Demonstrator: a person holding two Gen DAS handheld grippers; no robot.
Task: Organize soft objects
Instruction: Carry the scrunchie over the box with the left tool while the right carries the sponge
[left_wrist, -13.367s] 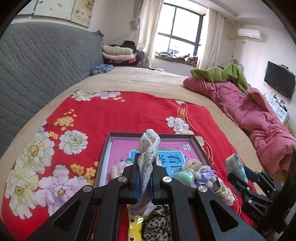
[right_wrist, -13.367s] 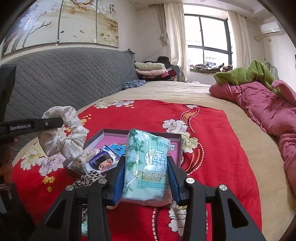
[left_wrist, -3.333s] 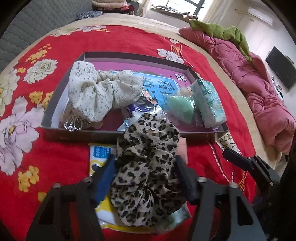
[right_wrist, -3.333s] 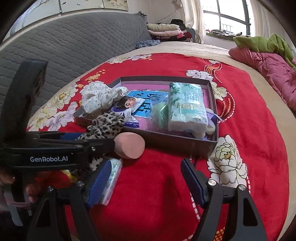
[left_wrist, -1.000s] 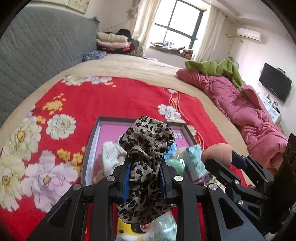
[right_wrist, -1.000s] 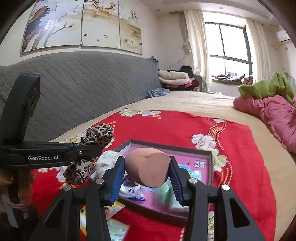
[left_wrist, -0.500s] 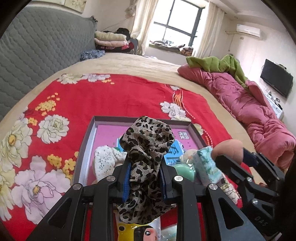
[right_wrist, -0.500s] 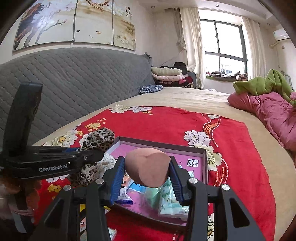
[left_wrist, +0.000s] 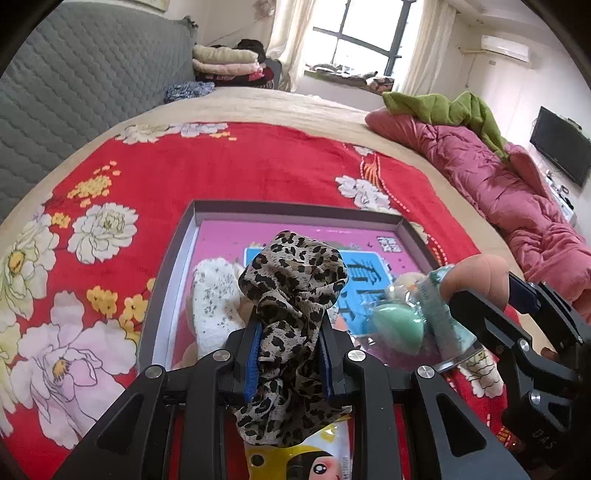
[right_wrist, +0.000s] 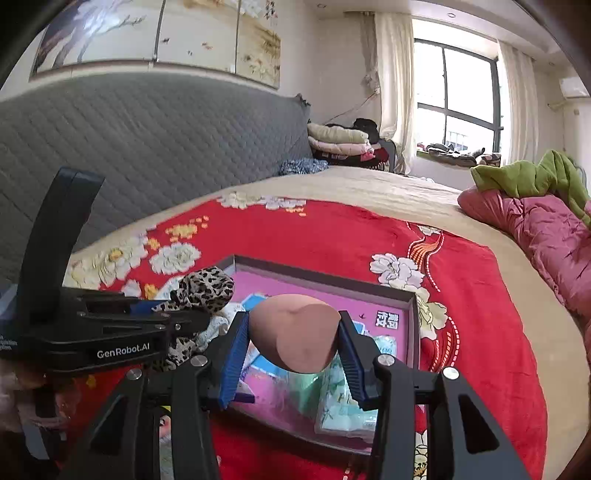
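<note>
a leopard-print scrunchie (left_wrist: 291, 291) is clamped between the pads of the left gripper (left_wrist: 290, 360) above the near end of the shallow box (left_wrist: 295, 208) on the red blanket (left_wrist: 229, 166). a tan sponge (right_wrist: 295, 338) is pinched in the right gripper (right_wrist: 293, 349), over the box.

Leopard-print scrunchie (left_wrist: 291, 295); peach sponge (right_wrist: 295, 338); red floral blanket (left_wrist: 229, 166).

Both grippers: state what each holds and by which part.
Left gripper: leopard-print scrunchie, pinched at its lower middle. Right gripper: tan makeup sponge, squeezed across its sides.
</note>
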